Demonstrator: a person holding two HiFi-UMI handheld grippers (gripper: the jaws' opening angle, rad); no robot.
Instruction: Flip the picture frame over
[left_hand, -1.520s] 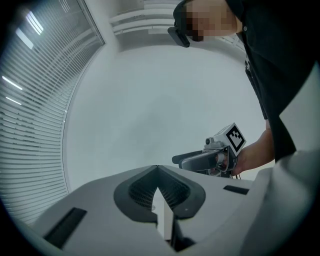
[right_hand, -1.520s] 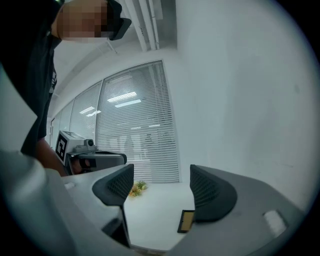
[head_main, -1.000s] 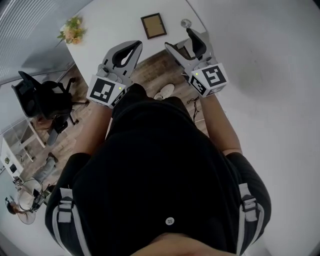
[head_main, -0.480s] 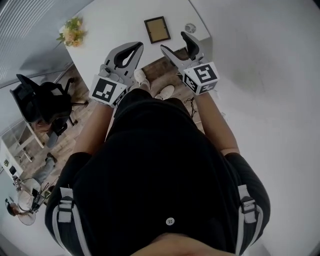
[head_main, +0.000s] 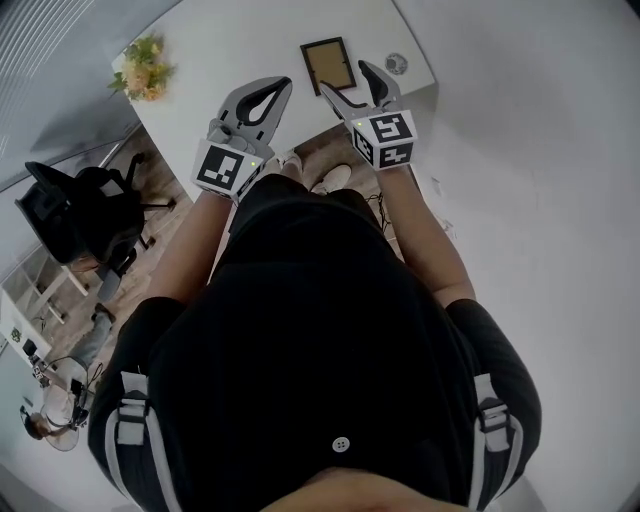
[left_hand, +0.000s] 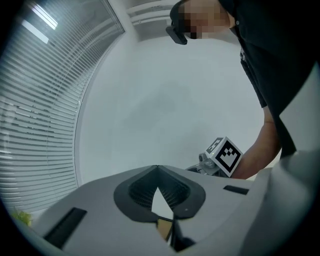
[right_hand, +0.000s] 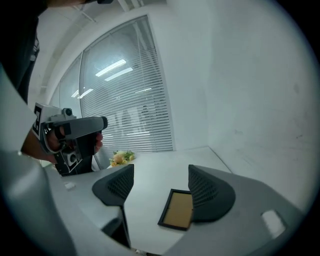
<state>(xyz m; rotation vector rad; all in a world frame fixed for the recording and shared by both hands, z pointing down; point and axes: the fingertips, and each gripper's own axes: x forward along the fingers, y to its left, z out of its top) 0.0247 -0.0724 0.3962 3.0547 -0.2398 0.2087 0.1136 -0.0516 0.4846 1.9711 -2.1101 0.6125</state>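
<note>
White table (head_main: 220, 50) bore the picture frame (head_main: 328, 64); right gripper (head_main: 343, 78) hung near it, jaws apart; left gripper (head_main: 283, 85) had jaws together, empty

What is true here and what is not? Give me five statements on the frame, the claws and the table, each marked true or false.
1. The picture frame lies flat on the white table. True.
2. The right claw is clamped on the frame. False: its jaws stand apart and grip nothing, and the frame lies on the table.
3. The left claw has its tips together with nothing between them. True.
4. The flowers lean against the frame. False: they sit at the table's left end, well apart from it.
5. A small round object sits on the table to the right of the frame in the head view. True.
</note>
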